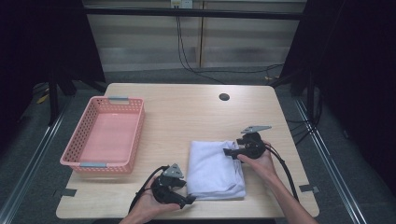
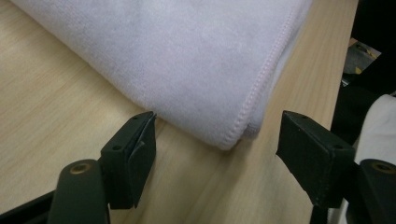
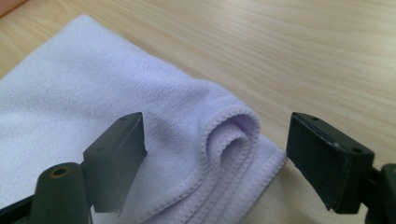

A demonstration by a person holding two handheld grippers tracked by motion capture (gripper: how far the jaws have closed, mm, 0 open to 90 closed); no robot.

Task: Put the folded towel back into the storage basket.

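A: Our left fingers (image 2: 140,144) stand apart at the towel's (image 1: 215,169) near corner on the tabletop (image 1: 187,112); the right fingers (image 3: 119,154) gape round its far hem.

B: We'd pinch every layer before lifting.

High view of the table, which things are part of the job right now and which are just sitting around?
In the job:
- folded white towel
- left tongs, open at its near corner
- right tongs, open at its far right edge

Lying about:
- pink basket, empty, left on the table
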